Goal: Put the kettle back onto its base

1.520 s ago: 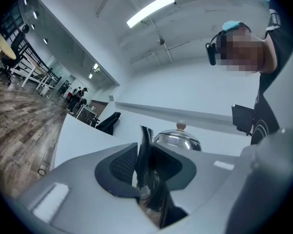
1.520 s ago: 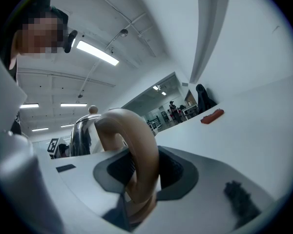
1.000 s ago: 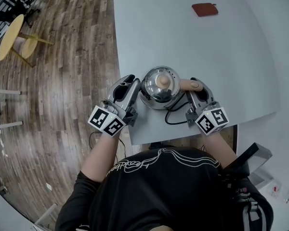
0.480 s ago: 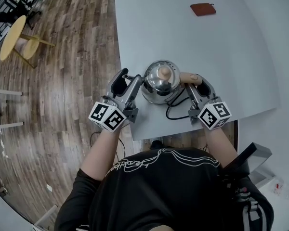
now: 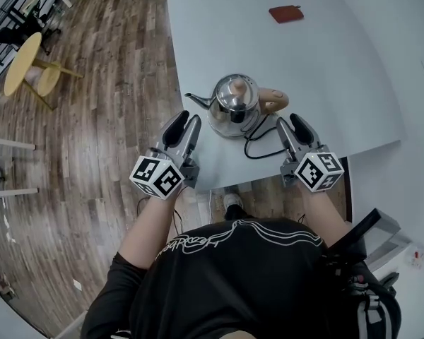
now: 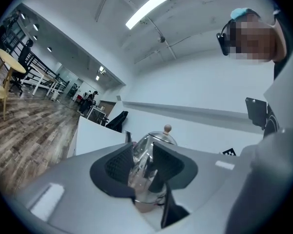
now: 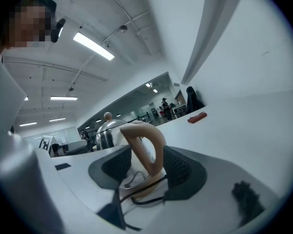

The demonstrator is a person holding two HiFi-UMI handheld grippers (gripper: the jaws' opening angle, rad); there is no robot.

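Left gripper (image 5: 186,124) and right gripper (image 5: 292,123) have backed off the kettle (image 5: 233,106), jaws empty, left closing, right opening; placement looks complete.

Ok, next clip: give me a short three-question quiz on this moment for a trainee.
1. True or false: the right gripper is clamped on the kettle.
2. In the head view, the kettle's spout points toward: A) the picture's left, B) the picture's right, C) the person.
3. What colour is the small flat item on the far part of the table?
Key: 1 false: the right gripper is clear of the kettle, its fingers opening with nothing between them. 2 A. 3 red.
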